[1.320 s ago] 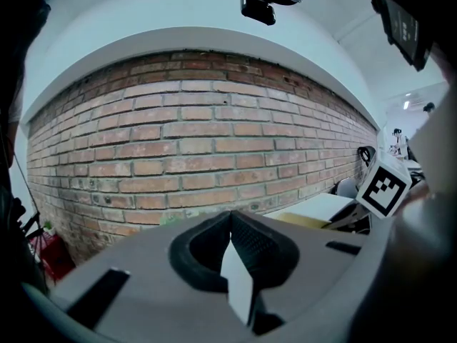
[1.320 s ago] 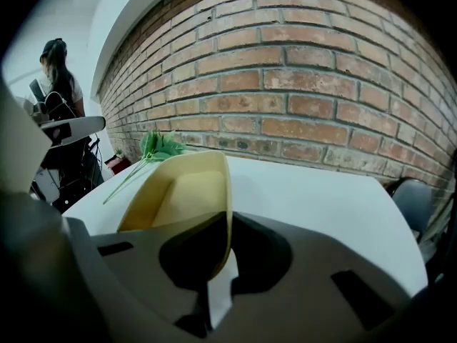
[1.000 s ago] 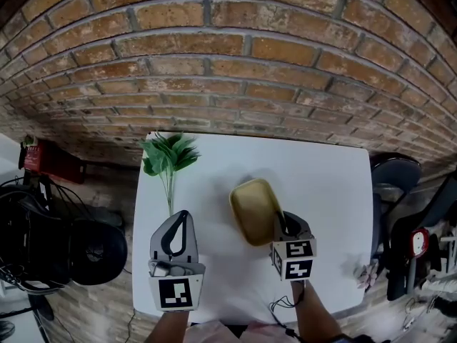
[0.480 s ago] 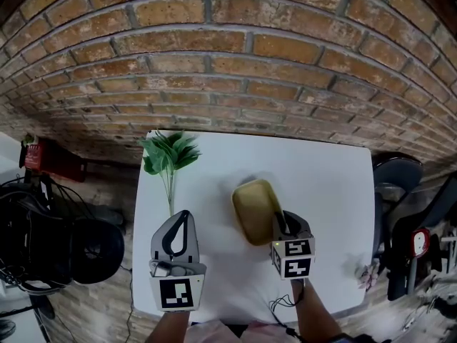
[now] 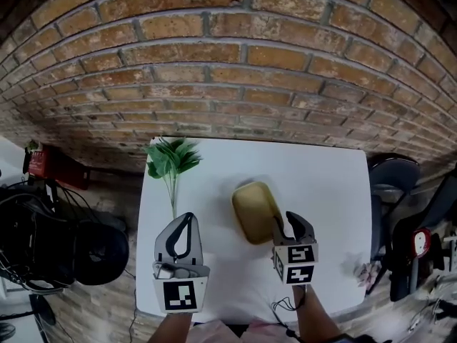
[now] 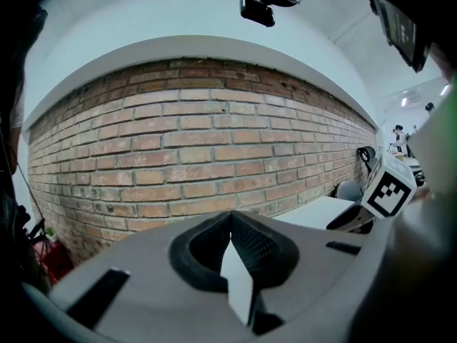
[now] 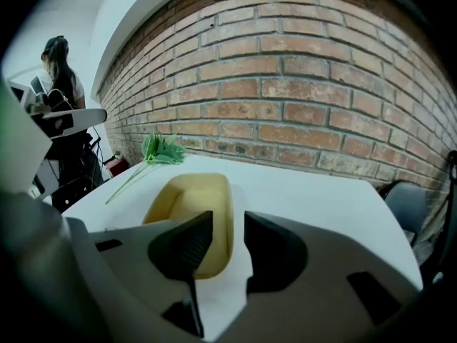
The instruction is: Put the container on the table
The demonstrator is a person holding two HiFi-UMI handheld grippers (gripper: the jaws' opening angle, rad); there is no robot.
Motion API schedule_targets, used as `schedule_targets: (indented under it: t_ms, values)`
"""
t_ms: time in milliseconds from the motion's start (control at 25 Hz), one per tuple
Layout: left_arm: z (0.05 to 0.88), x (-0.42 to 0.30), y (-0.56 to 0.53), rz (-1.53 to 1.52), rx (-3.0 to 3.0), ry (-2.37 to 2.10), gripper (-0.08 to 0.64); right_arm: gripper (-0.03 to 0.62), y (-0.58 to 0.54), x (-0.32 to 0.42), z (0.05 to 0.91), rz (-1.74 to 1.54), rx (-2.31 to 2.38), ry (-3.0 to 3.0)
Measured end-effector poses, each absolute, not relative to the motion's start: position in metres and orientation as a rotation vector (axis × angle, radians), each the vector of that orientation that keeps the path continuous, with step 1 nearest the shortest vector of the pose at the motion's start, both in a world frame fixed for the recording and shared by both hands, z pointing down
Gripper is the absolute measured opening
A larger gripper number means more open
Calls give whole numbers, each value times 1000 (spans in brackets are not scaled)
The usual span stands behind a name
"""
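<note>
Your right gripper point(image 7: 228, 224): jaws opening, pads clear of the yellow container point(image 7: 189, 206), whose near rim seems just ahead of the gap. Container sits flat, mid-desk point(image 5: 321, 184). Left gripper point(image 6: 232, 224): jaws together, empty. Placement looks done. Next, back away without clipping that rim.

A smooth, matt white desk point(image 5: 328, 184) carries a mustard-yellow container point(image 5: 255, 209) with a dull, plastic-looking finish and a sprig of artificial greenery point(image 5: 171, 157) with faintly waxy plastic leaves, before a rough red-brown brick wall point(image 5: 235, 70) with gritty grey mortar. The left tool point(image 5: 187, 219) has a matt grey plastic shell, its inner pads point(image 6: 251, 245) black, rubbery and finely ribbed.
</note>
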State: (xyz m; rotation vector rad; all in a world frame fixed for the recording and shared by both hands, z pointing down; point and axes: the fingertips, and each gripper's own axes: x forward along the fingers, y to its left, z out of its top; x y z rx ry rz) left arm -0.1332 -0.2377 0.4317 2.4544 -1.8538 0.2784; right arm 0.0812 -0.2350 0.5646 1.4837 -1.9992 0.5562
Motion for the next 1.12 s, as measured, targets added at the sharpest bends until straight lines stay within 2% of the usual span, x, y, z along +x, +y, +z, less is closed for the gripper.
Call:
schedule_targets:
  t_ms: [280, 680, 1120]
  values:
    - [375, -127, -222, 121, 2516, -1887, 11, 108, -229, 74, 476, 403, 1629, -2132]
    - [285, -123, -198, -47, 2647, -1918, 11, 3, -197, 53, 351, 116, 1782, -2316]
    - [243, -131, -177, -147, 2701, -1946, 11, 0, -172, 39, 295, -35, 1809, -2382]
